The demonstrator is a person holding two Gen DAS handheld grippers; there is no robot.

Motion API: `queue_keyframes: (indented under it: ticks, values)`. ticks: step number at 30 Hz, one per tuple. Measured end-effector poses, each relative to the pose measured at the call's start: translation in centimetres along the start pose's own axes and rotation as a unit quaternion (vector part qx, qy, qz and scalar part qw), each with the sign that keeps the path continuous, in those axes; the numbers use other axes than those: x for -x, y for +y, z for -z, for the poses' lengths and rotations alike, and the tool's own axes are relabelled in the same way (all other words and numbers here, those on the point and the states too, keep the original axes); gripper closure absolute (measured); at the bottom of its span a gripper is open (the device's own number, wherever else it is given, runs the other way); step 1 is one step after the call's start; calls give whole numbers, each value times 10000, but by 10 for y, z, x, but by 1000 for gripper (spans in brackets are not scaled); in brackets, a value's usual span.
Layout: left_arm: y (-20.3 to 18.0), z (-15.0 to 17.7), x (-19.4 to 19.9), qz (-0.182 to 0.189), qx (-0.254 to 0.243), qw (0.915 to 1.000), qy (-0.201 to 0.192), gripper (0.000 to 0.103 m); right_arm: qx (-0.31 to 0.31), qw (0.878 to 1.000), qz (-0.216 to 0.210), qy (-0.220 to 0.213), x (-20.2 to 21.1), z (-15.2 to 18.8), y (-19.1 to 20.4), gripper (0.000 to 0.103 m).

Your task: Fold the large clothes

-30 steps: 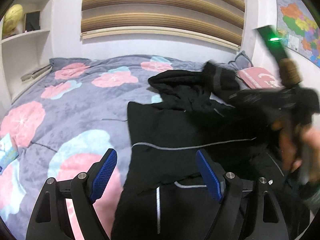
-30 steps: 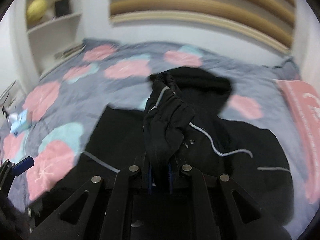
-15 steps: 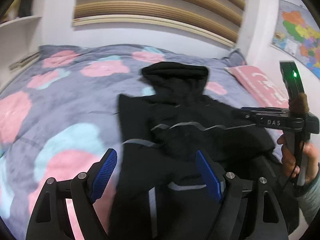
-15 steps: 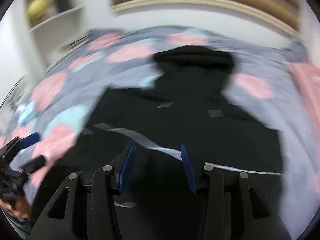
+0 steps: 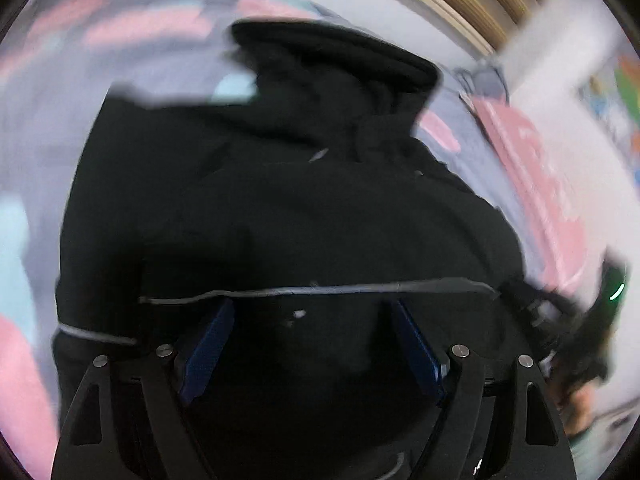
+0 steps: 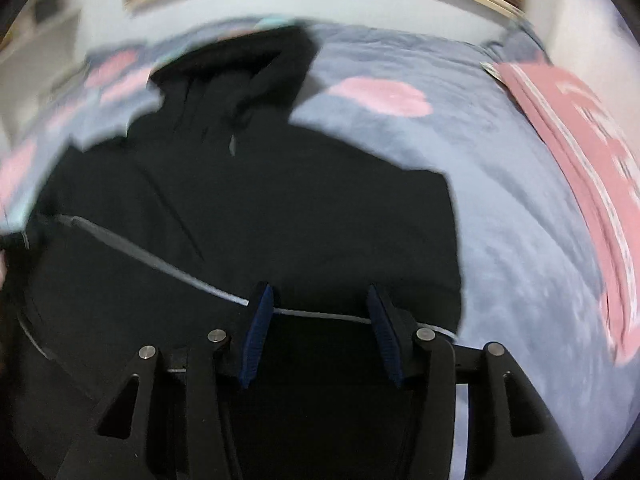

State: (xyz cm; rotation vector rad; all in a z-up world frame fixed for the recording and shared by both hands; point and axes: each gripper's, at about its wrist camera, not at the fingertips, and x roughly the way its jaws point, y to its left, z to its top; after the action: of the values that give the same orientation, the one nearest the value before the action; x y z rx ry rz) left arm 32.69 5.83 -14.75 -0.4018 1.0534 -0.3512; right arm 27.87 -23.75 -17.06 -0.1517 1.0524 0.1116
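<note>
A black hooded jacket with thin grey piping [image 6: 248, 208] lies spread on the grey quilt with pink and teal flowers [image 6: 520, 208]. Above it, the left gripper [image 5: 310, 312] and right gripper [image 6: 318, 300] hover with blue-padded jaws released, holding nothing. A pink pillow [image 6: 584, 152] lies at the bed's right edge.

Jacket on the bed, our two grippers low over its near part

We see the jacket [image 5: 304, 200] spread on the bed cover [image 6: 520, 208], its hood [image 5: 336, 64] at the far end toward the wall. Our left gripper [image 5: 312, 344] hangs over the near part, fingers apart, a piping line [image 5: 320, 290] crossing just beyond them. Our right gripper [image 6: 320, 332] sits nearer the jacket's right edge, fingers also apart. A pillow [image 6: 580, 152] lies farther right on the cover
</note>
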Motion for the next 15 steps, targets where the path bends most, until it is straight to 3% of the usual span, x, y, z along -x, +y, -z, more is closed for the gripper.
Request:
queue_keyframes:
  ticks: [2, 7, 9, 12, 14, 15]
  values:
    - [6, 1, 5, -6, -1, 10000, -53, 39, -17, 9998, 168, -97, -9, 7, 4, 48]
    - [-9, -1, 11, -360, -278, 9990, -53, 41, 30, 9997, 248, 8, -8, 2, 5, 49]
    - [-18, -4, 34, -427, -366, 9978, -360, 41, -43, 9997, 231, 118, 3, -5, 4, 48]
    - [-20, -13, 72, -437, -456, 9938, -914, 38, -231, 9983, -444, -288, 42, -22, 12, 48]
    - [-17, -18, 82, -496, -402, 9924, -1055, 27, -273, 9952, -818, -459, 55, -29, 23, 48]
    - [-15, -19, 82, -513, -381, 9924, -1056, 27, -221, 9940, -971, -442, 55, -32, 35, 48]
